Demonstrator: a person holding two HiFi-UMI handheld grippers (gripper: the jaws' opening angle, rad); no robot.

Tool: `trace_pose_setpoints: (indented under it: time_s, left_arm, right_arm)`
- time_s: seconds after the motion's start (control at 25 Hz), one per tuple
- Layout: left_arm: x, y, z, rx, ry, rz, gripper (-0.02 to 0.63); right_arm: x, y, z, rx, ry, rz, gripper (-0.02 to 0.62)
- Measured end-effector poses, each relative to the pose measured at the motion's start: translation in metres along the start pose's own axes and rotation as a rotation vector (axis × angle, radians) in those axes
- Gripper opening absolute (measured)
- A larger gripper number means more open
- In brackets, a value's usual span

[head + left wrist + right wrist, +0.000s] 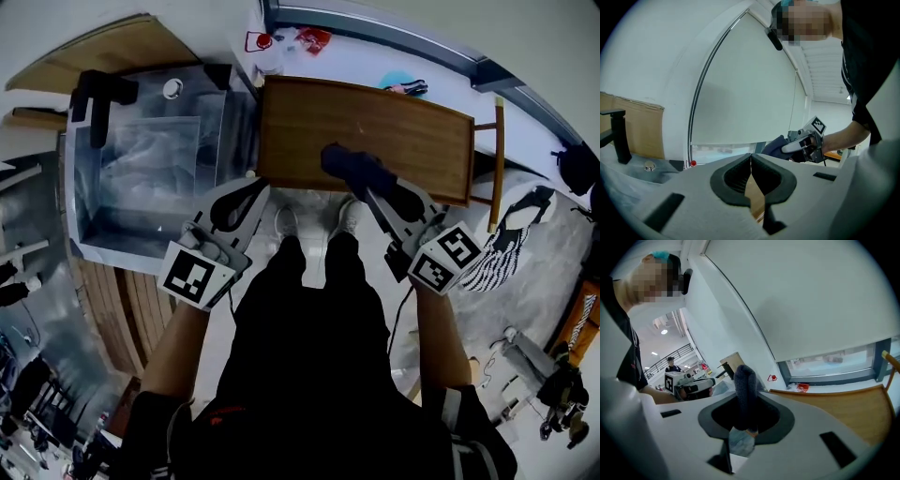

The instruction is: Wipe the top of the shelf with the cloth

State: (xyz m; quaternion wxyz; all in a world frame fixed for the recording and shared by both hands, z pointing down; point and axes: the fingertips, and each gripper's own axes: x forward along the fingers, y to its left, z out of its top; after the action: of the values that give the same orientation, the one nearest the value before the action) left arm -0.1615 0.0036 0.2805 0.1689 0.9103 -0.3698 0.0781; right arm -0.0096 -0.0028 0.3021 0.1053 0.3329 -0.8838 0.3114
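Observation:
The wooden shelf top [375, 127] lies in front of me below the window. A dark blue cloth [354, 167] rests bunched on its near edge, with my right gripper [373, 192] shut on it. In the right gripper view the cloth [744, 380] stands up between the jaws of that gripper [746, 401], and the shelf top [848, 411] runs off to the right. My left gripper [251, 192] hovers off the shelf's near left corner; its jaws [751, 158] meet with nothing between them. The left gripper view shows the cloth [774, 145] in the right gripper [801, 143].
A clear plastic-covered basin [141, 169] with a black tap [94, 94] stands left of the shelf. Red and white bits lie on the window sill [309, 39]. A wooden post [497, 159] and a striped fabric [506, 248] are at the right. My shoes [314, 220] are under the shelf's edge.

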Motion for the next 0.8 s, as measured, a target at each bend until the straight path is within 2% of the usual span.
trace_pose_setpoints:
  time_s: [0.4,0.8]
  left_arm:
    - [0.027,0.027,-0.014,-0.038,0.023,0.099,0.02]
    - [0.046,0.046,-0.029,-0.075,0.034,0.15,0.02]
  right_arm:
    - [0.032,-0.055,0.01,0.003,0.042,0.043,0.077]
    - [0.077,-0.093,0.014,-0.028,0.054,0.051,0.077]
